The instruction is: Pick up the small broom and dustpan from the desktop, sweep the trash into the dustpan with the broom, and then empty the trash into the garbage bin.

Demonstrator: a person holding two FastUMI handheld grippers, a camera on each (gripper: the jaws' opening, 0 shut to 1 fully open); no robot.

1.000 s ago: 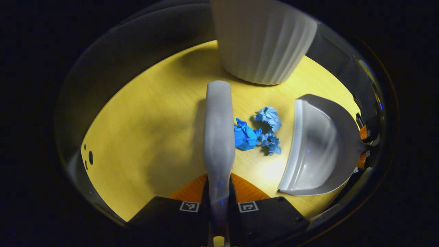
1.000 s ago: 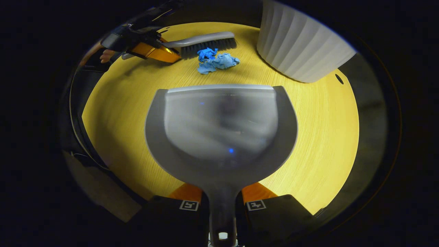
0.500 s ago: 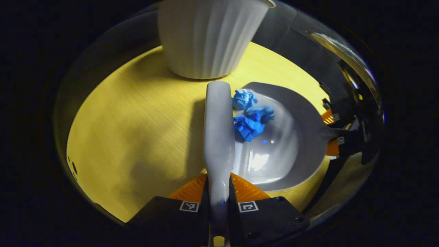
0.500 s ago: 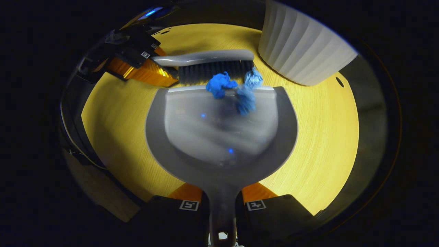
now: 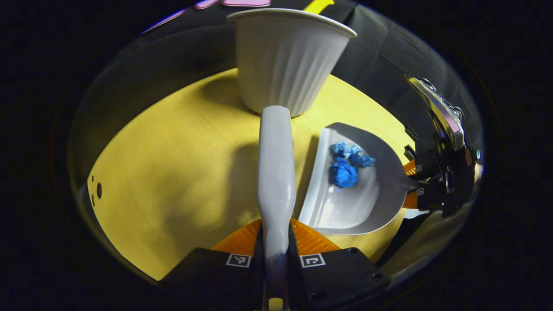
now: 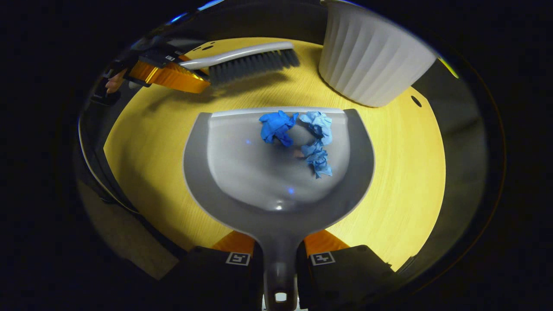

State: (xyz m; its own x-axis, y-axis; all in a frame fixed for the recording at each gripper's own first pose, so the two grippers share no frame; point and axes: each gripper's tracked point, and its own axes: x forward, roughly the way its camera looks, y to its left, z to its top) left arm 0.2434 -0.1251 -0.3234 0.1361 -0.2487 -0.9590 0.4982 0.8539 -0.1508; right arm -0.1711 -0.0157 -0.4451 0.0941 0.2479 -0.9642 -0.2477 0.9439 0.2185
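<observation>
Dustpan (image 6: 276, 181): grey, handle pinched between the right gripper (image 6: 280, 259) fingers, held over the yellow desk (image 6: 402, 181), with 3 crumpled blue paper scraps (image 6: 298, 134) inside near its front lip. Broom (image 5: 275, 172): handle clamped in the left gripper (image 5: 275, 260), bristles beyond the dustpan's lip, clear of it. Bin (image 6: 371, 56): white, ribbed, on the desk past the dustpan.

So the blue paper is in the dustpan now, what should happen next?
Probably lift the dustpan, kept level, and carry it toward the white ribbed garbage bin to tip it. All the crumpled blue paper sits inside the pan, the broom is clear of it, and the bin stands just beyond the pan.
</observation>
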